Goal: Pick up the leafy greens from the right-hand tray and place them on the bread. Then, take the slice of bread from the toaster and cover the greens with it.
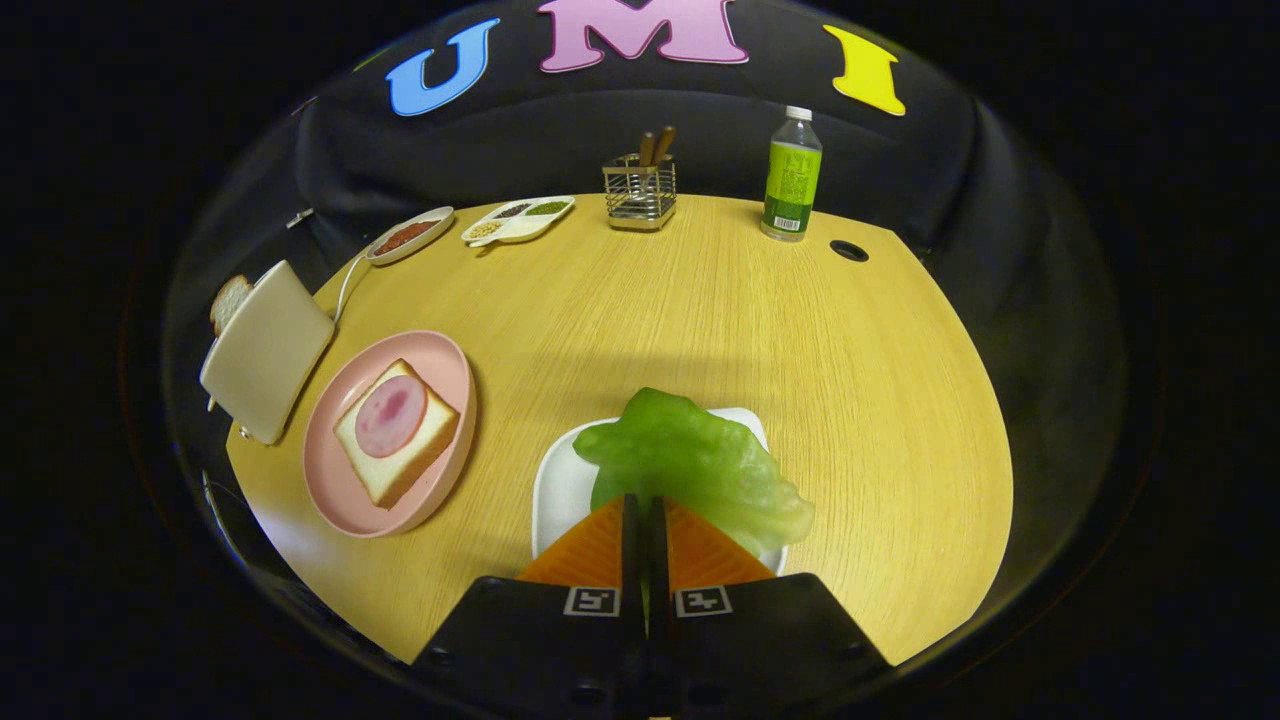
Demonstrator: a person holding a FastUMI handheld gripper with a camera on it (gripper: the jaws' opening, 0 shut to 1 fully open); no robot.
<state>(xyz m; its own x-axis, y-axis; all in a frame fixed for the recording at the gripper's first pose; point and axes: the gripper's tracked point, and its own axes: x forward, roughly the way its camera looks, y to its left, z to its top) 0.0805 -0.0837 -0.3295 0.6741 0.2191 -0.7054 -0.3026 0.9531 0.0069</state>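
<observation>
The leafy greens, a crinkled light-green leaf, lie over the white tray just ahead of my fingers. My gripper is shut on the near edge of the leaf, its fingers pressed close together. To the left, a pink plate carries a slice of bread topped with a round pink slice of ham. Further left stands the cream toaster, with a slice of bread sticking out of its top.
At the back of the wooden table stand a green-labelled bottle, a wire holder with sticks, a divided white dish and a small oval dish. A cable hole sits near the bottle.
</observation>
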